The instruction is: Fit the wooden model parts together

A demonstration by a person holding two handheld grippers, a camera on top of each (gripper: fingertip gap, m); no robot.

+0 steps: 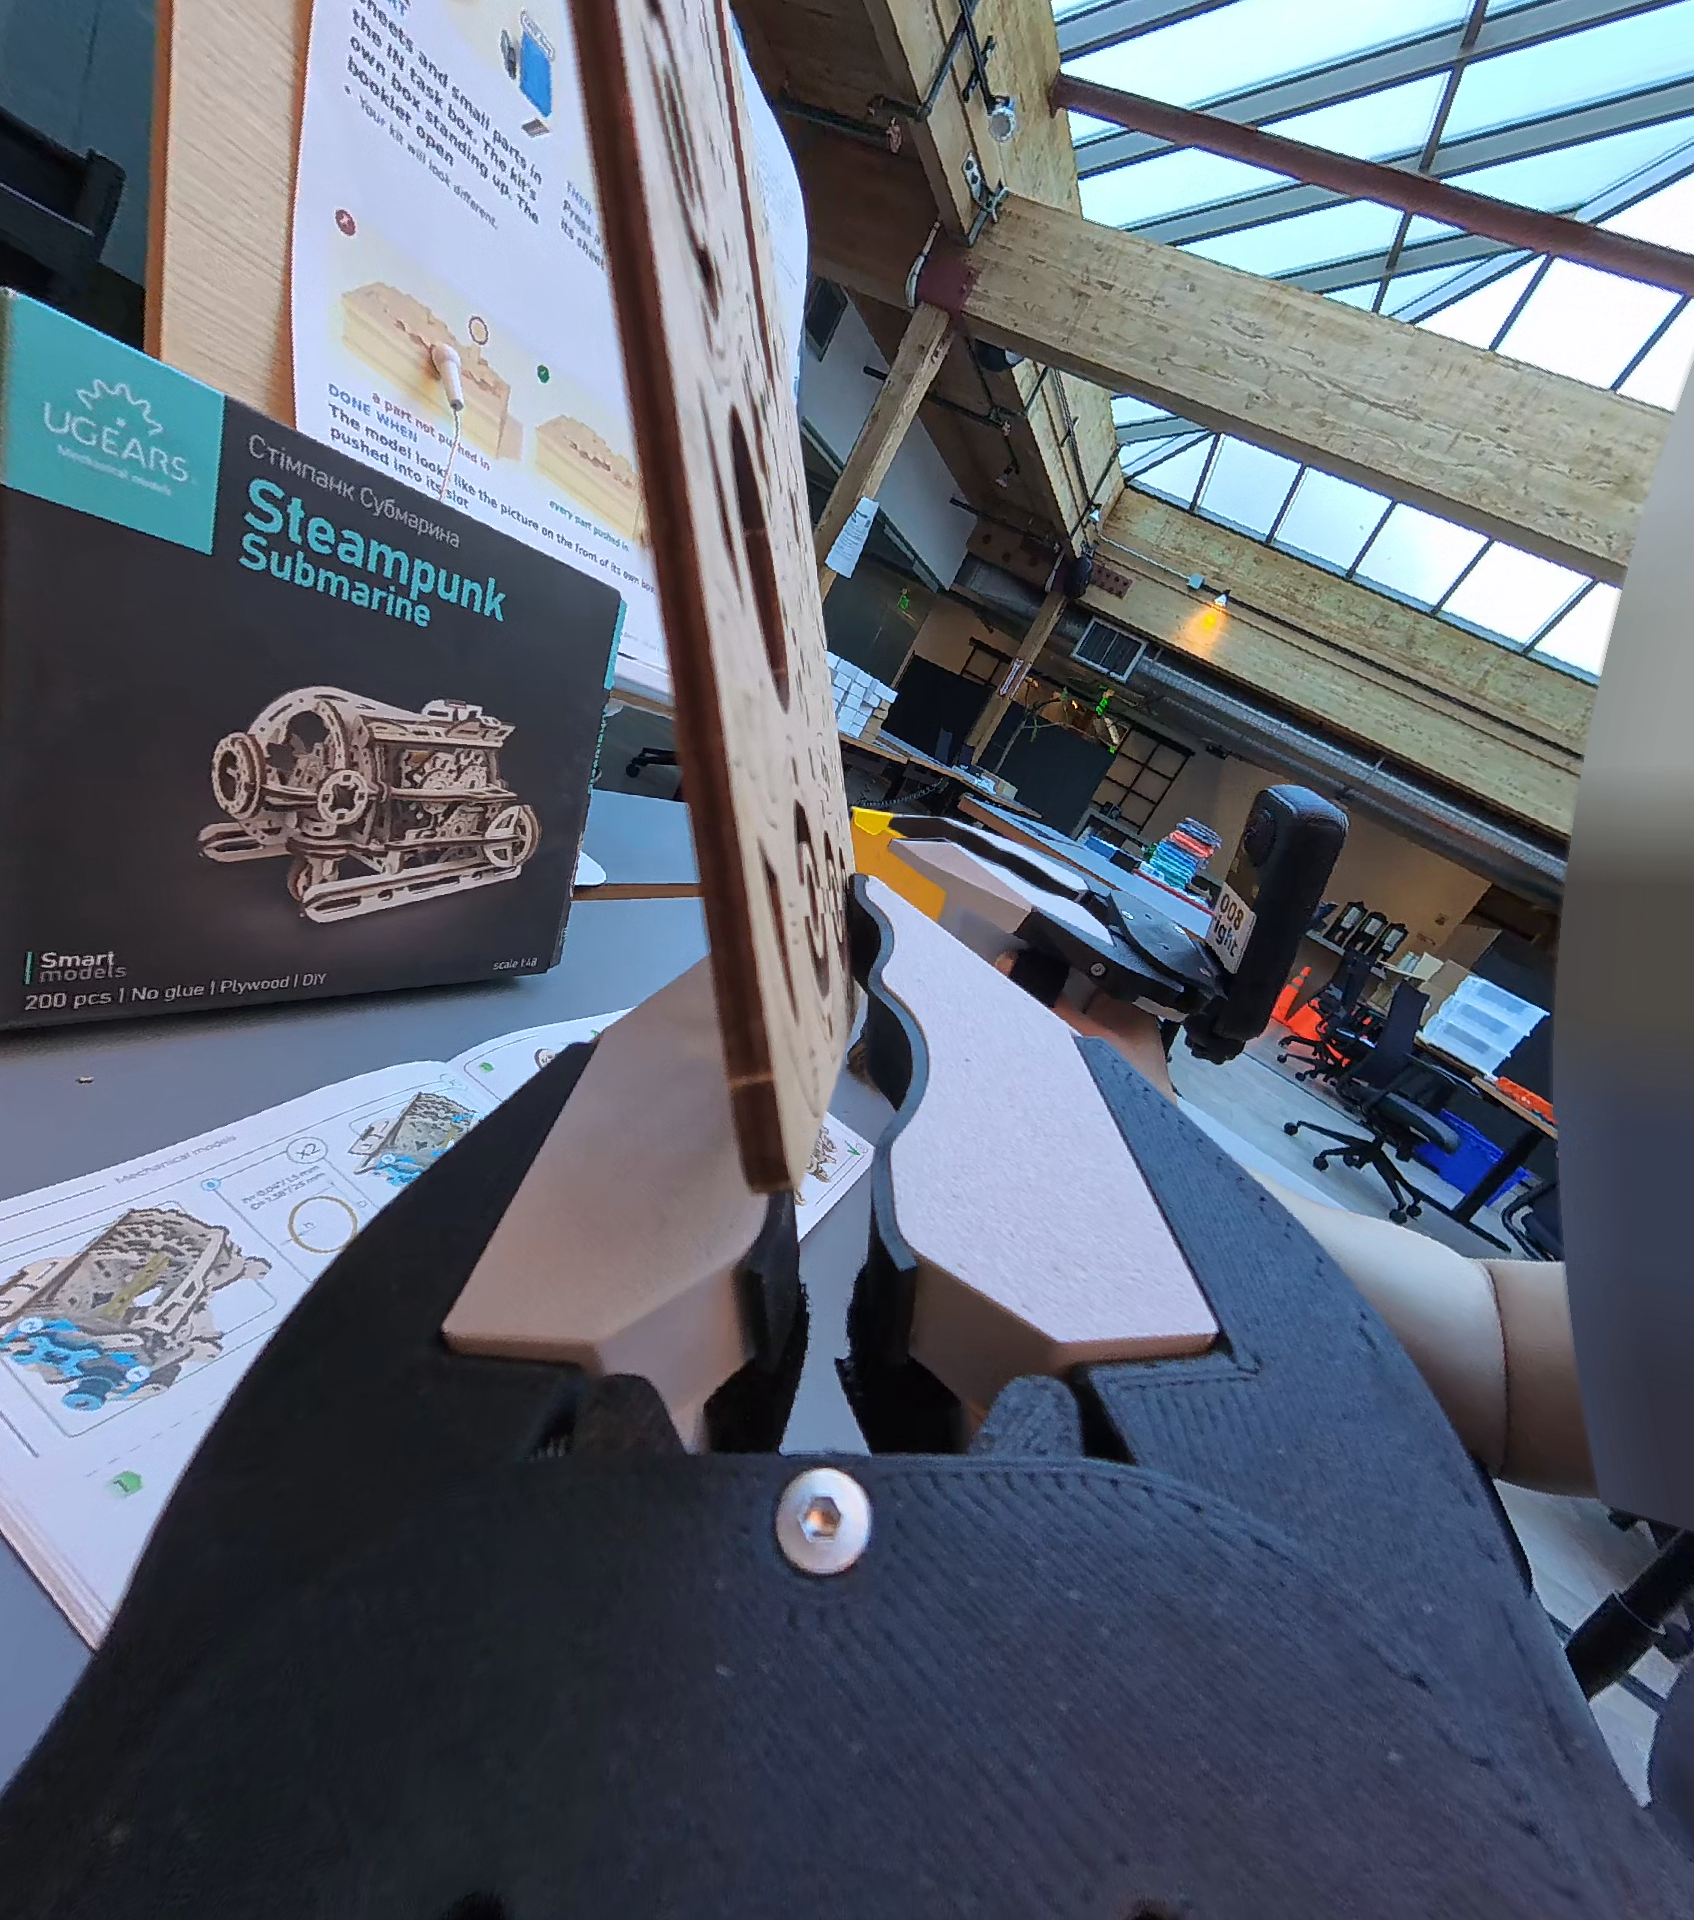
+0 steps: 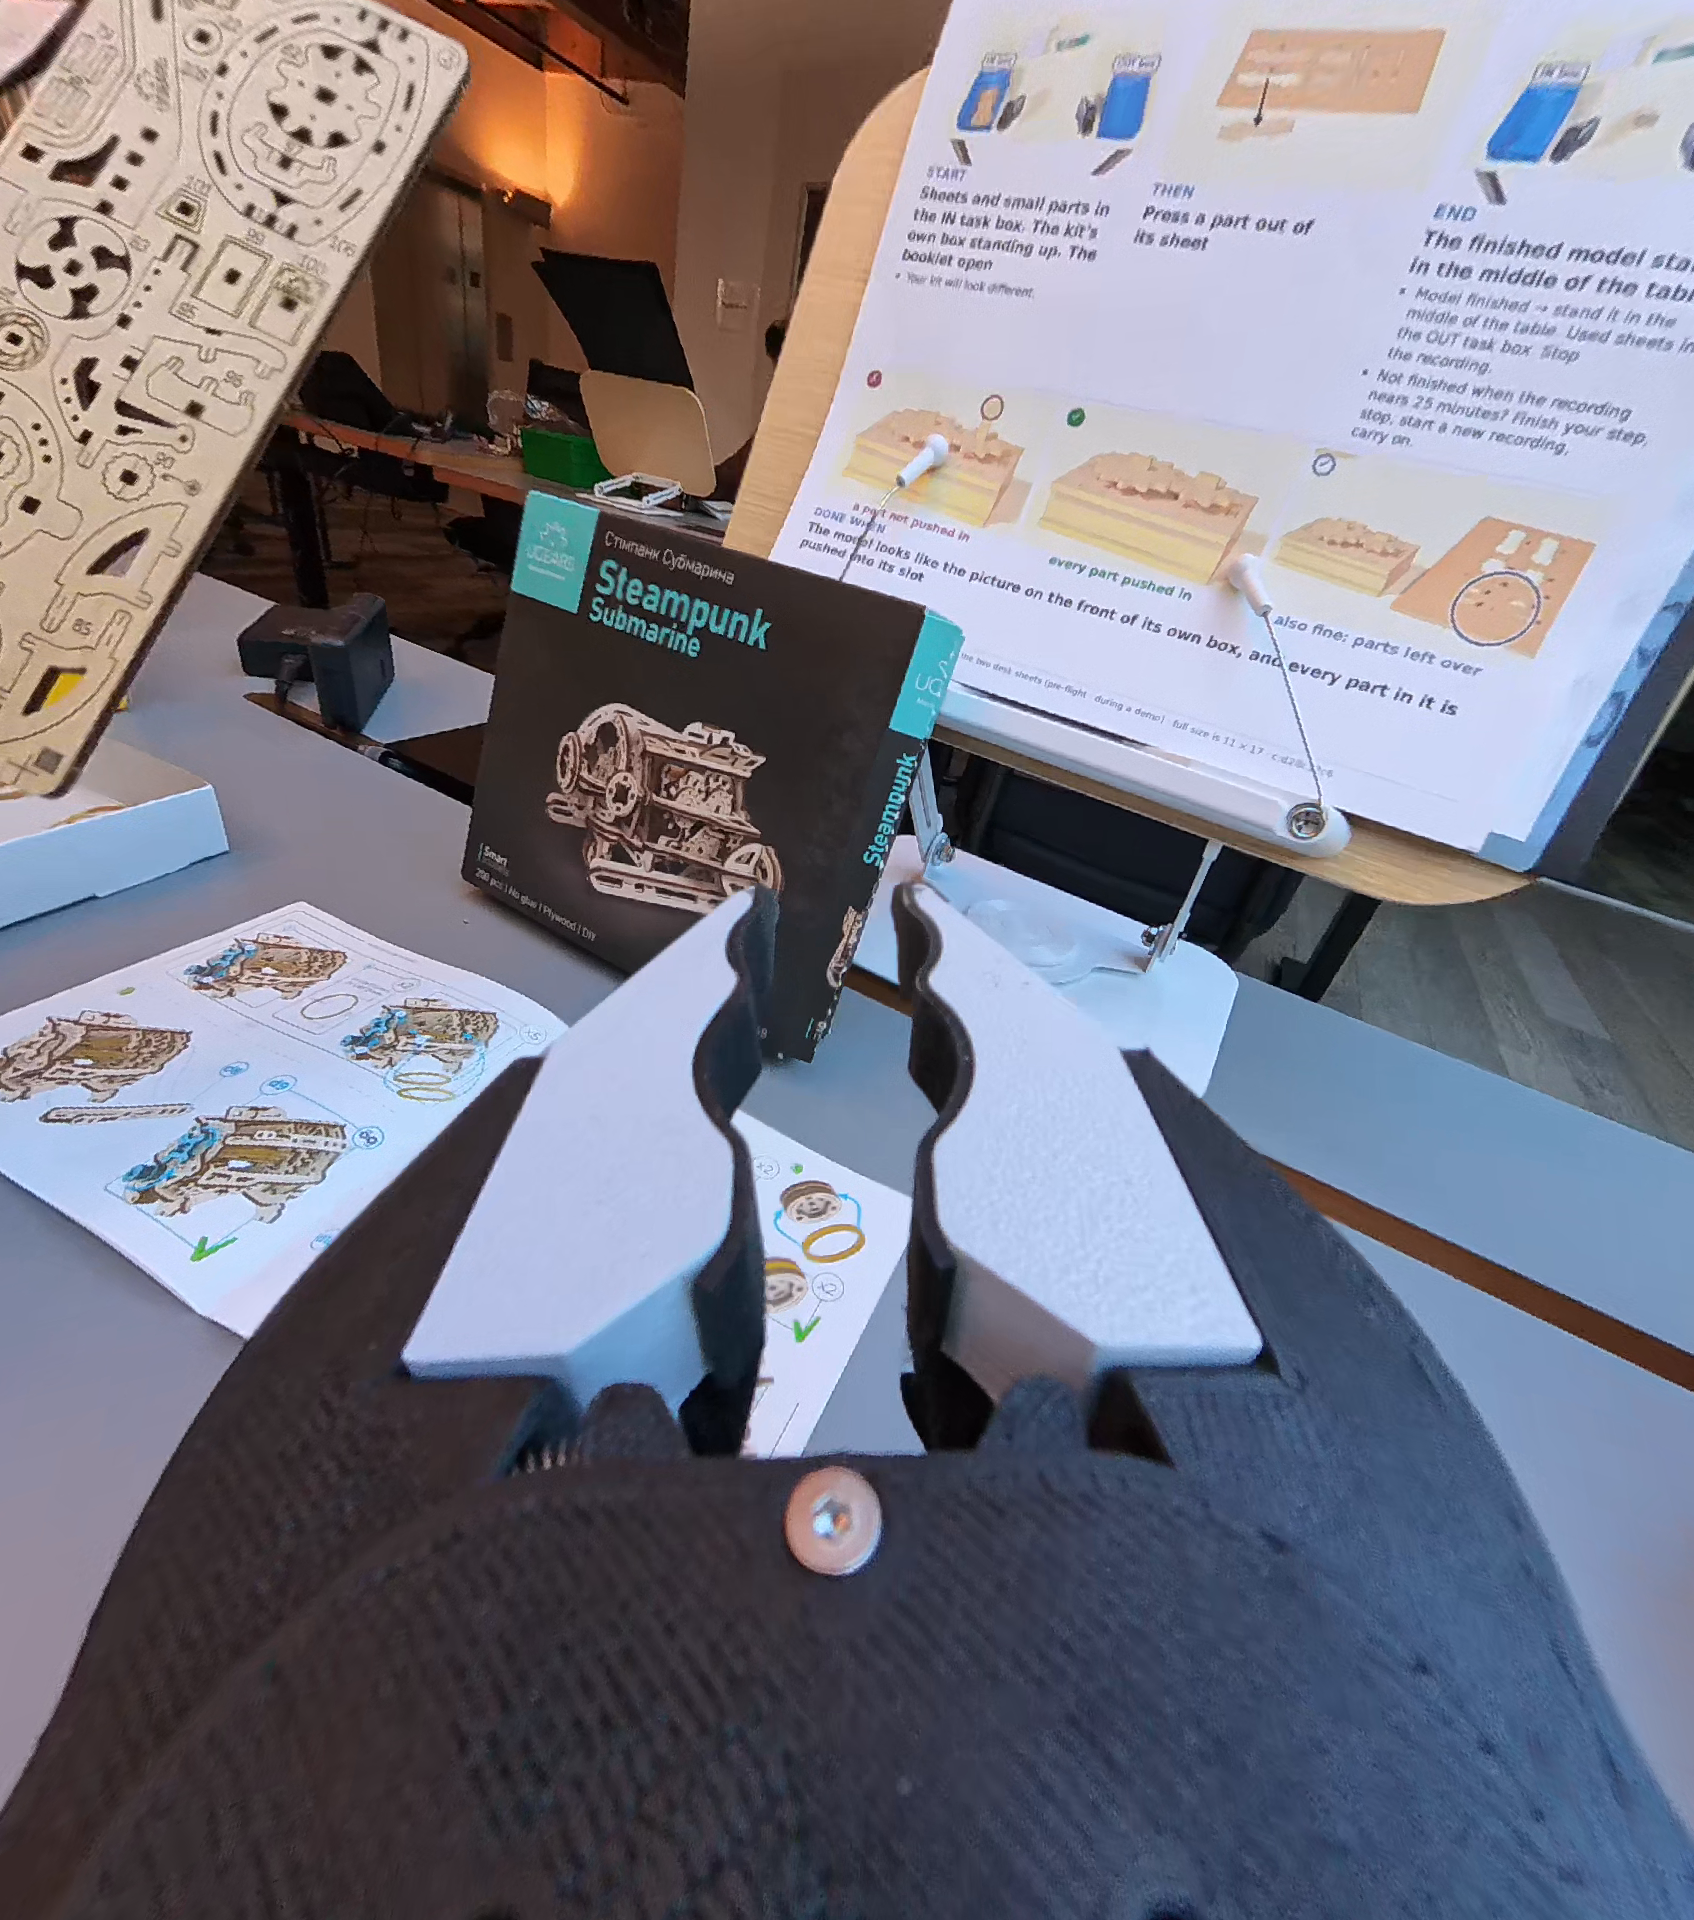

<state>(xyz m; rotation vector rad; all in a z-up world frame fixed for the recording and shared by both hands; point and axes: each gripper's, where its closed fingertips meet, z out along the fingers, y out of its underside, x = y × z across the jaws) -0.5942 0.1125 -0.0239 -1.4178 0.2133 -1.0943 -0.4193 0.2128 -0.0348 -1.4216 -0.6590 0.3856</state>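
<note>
Edge-on, the plywood parts sheet [image 1: 718,582] stands between the left gripper [image 1: 848,935] fingers, jaws closed narrowly on its lower corner; its top runs out of frame. From the right wrist view the sheet [image 2: 95,343] hangs upper left, cut off at the frame edge. Right gripper [image 2: 838,909] jaws stand apart, holding nothing. Kit box [image 2: 697,769] upright on the grey table [image 2: 1445,1195]; open booklet [image 2: 230,1091] partly hidden behind the fingers.
</note>
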